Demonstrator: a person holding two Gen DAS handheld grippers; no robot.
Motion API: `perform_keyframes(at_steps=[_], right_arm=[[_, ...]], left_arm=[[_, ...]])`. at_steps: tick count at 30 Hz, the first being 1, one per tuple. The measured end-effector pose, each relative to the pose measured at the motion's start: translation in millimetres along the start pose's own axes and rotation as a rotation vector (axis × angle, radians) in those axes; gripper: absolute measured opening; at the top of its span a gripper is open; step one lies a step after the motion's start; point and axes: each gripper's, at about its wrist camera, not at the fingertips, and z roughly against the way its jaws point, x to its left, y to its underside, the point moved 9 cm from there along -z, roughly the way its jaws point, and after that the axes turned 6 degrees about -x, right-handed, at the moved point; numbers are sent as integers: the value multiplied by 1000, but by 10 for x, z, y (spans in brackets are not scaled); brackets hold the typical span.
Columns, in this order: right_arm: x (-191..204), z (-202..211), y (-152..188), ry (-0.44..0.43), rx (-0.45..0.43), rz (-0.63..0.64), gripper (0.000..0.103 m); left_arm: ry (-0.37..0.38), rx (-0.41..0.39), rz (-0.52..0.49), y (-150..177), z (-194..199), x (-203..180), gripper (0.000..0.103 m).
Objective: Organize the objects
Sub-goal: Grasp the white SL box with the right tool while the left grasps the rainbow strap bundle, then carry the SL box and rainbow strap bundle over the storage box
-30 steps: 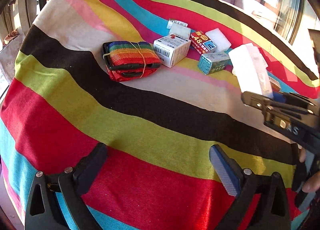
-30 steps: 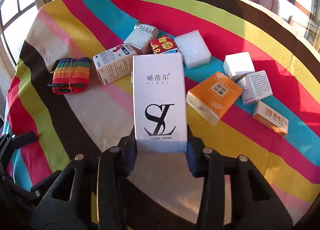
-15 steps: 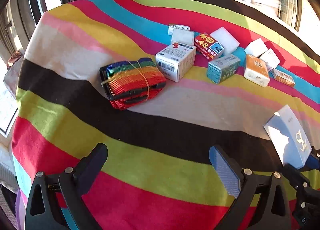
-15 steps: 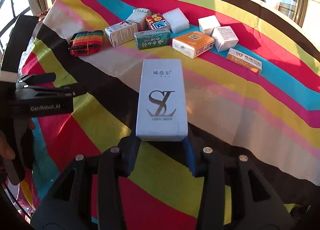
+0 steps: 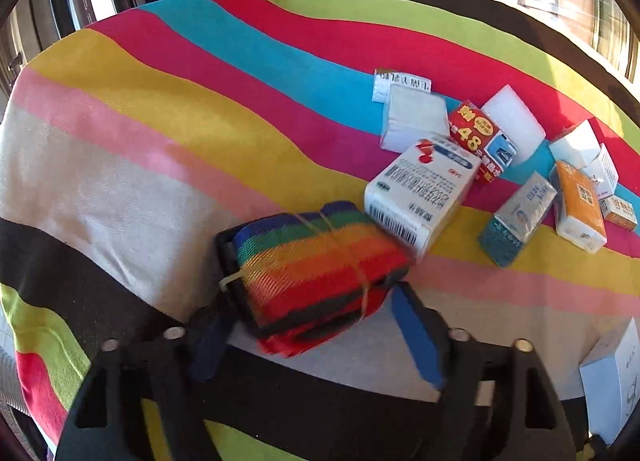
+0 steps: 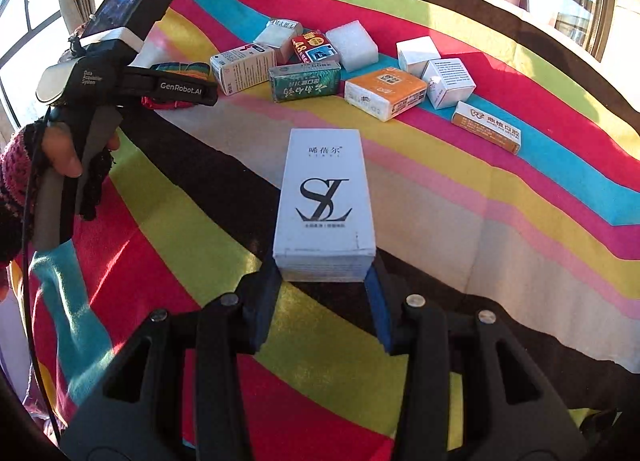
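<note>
— What does your left gripper (image 5: 310,335) have?

— Nothing gripped. Its jaws stand open around the near end of the strap (image 5: 316,273), a rolled rainbow band tied with a thin cord. The left pad (image 5: 208,341) is at the strap's black buckle edge, the right pad (image 5: 416,337) just beside its red corner. Whether either touches, I cannot tell; the view is blurred.

— And beyond it?

— Just past the strap, ahead and to the right, a white carton (image 5: 422,191) with a barcode lies almost against it. Further out are a red pack (image 5: 480,141) marked 48, a foam block (image 5: 514,121), a teal pack (image 5: 516,221) and an orange pack (image 5: 580,207).

— Your right gripper (image 6: 322,303)?

— Closed on the near end of the white box (image 6: 326,201), the one with the SL mark. The box points straight ahead, its far end over the striped cloth (image 6: 440,201) on the bench.

— What lies ahead of it?

— A row well apart from the box: a green pack (image 6: 305,81), an orange pack (image 6: 385,92), a small white cube (image 6: 448,81), and a flat carton (image 6: 487,127) off to the right. Forward left, my left hand (image 6: 64,149) holds the other gripper over the strap.
</note>
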Motion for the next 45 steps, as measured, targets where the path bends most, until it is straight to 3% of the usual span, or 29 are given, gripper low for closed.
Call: perform_keyframes(at_steps=[12, 14, 16, 19, 23, 25, 26, 27, 28, 32, 35, 38, 41, 45], right_arm=[[14, -12, -11, 1, 0, 1, 45], [8, -11, -10, 4, 0, 1, 45], [-3, -12, -7, 9, 0, -1, 45], [-28, -12, -7, 12, -1, -11, 45], [-43, -6, -8, 20, -1, -15, 45], [-42, -2, -4, 25, 0, -14, 45], [-43, -1, -3, 27, 0, -14, 45], [-48, 0, -3, 28, 0, -15, 45], [-52, 0, -2, 28, 1, -17, 45], [-67, -1, 0, 29, 1, -21, 45], [-75, -1, 1, 27, 1, -21, 45], [-79, -4, 2, 26, 1, -22, 45], [-80, -1, 2, 23, 0, -25, 45], [-81, 2, -1, 18, 0, -30, 45]], left_arm=[[147, -11, 158, 438, 516, 70, 59], [166, -22, 188, 534, 671, 122, 56], [183, -27, 219, 609, 802, 141, 43], [179, -42, 226, 828, 1032, 232, 31], [202, -8, 190, 962, 1069, 250, 29], [231, 26, 214, 968, 966, 248, 37], [221, 32, 220, 962, 971, 286, 47], [208, 46, 226, 953, 964, 322, 69], [200, 52, 232, 934, 941, 338, 82], [172, 60, 113, 816, 949, 358, 84], [199, 146, 31, 867, 853, 310, 86], [218, 172, 154, 890, 766, 358, 86], [185, 147, 309, 803, 727, 372, 88], [59, 144, 359, 649, 540, 334, 97]])
